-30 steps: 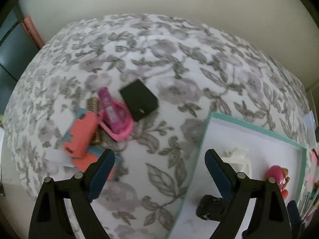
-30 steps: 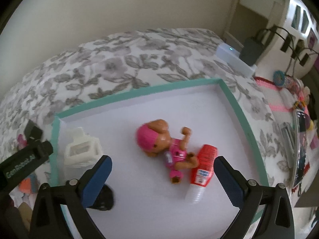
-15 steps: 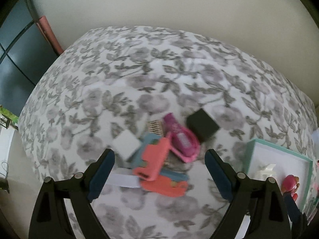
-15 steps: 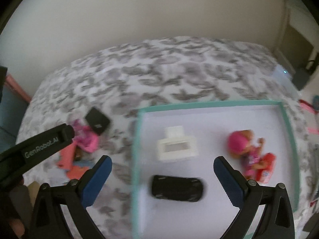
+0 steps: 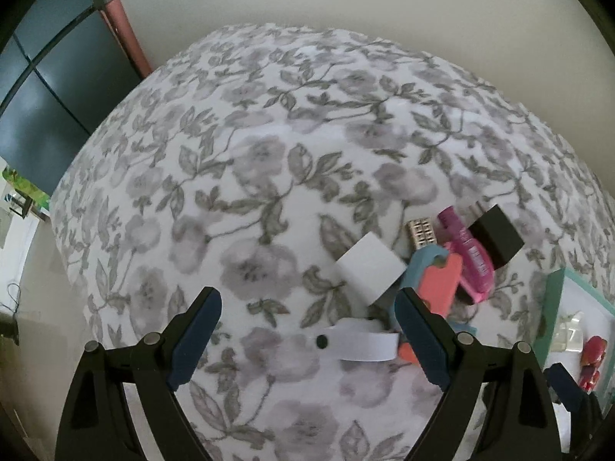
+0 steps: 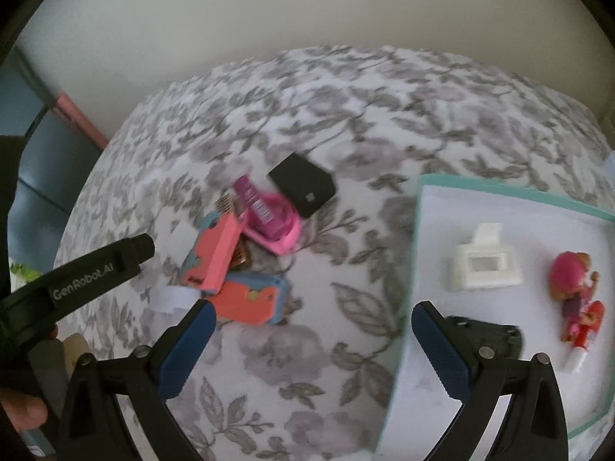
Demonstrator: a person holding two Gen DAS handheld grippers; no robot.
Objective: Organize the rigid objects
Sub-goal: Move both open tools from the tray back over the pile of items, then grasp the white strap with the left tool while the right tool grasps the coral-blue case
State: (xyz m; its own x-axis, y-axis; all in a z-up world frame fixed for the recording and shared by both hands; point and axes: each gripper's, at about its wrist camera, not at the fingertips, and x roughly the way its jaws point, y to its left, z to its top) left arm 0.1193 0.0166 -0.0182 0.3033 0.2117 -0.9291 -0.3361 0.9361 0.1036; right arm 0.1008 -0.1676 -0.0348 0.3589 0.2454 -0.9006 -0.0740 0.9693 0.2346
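Note:
A pile of small rigid objects lies on the floral cloth: a black box (image 6: 303,189), a pink case (image 6: 271,217), a coral piece (image 6: 215,259), a coral and blue piece (image 6: 251,297) and a white block (image 5: 369,271). A teal-rimmed white tray (image 6: 417,238) holds a white plastic piece (image 6: 482,267), a pink-haired doll (image 6: 572,274), a red bottle (image 6: 586,332) and a black object (image 6: 496,336). My left gripper (image 5: 307,332) is open and empty, left of the pile. My right gripper (image 6: 313,349) is open and empty, between pile and tray.
A white strap with a dark hole (image 5: 359,342) lies in front of the pile. A dark cabinet (image 5: 50,103) stands beyond the table's left edge. A plain wall (image 6: 269,11) runs behind the table. The left gripper's body (image 6: 88,272) shows in the right wrist view.
Both grippers have swung left. The pile has slid toward the right of the left wrist view. The tray has moved to the right edge of the right wrist view. Both jaws stayed open.

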